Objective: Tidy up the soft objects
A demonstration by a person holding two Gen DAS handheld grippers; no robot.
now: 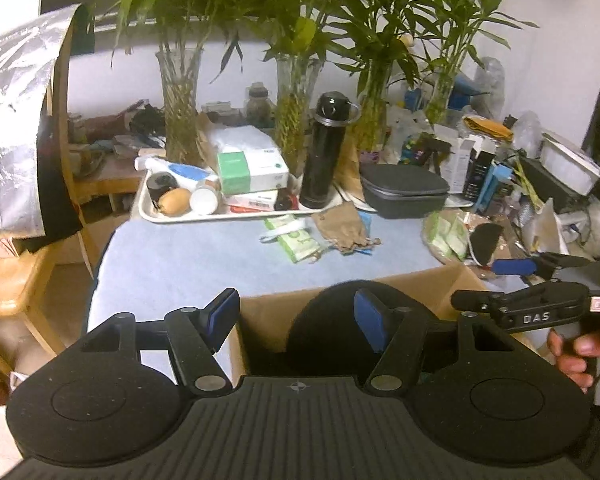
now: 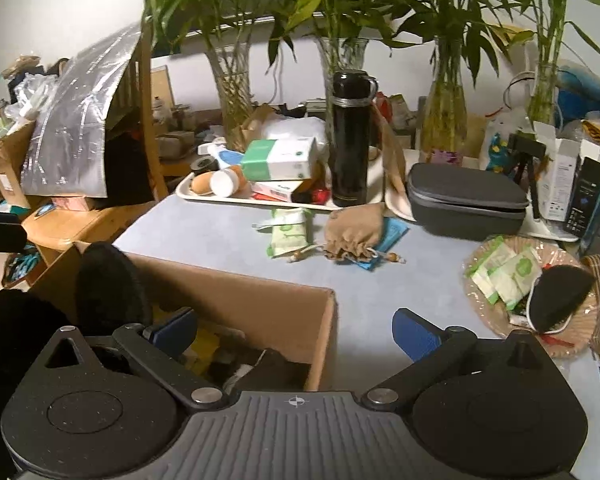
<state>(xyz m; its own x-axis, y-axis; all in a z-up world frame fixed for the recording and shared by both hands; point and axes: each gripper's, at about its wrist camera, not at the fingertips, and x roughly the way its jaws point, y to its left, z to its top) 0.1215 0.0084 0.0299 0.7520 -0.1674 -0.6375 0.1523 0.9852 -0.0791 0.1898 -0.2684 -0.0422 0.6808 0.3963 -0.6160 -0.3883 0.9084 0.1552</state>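
Observation:
An open cardboard box (image 2: 236, 300) sits at the near edge of the blue table. A black fuzzy soft item (image 1: 328, 320) stands inside it against the left wall, also seen as the black fuzzy item (image 2: 108, 288) from the right wrist. My left gripper (image 1: 297, 314) is open above the box's left wall; its right pad is in front of the black item and its left pad is clear of it. My right gripper (image 2: 295, 332) is open wide over the box's right corner, holding nothing. A brown drawstring pouch (image 2: 354, 232) and a green tissue pack (image 2: 288, 232) lie mid-table.
A woven basket (image 2: 572, 344) on the right holds tissue packs and a black eye mask (image 2: 556, 300). Behind stand a tray (image 2: 204, 196) of boxes, a black flask (image 2: 350, 140), a grey case (image 2: 468, 200) and glass vases with bamboo. A wooden chair (image 1: 8, 280) is on the left.

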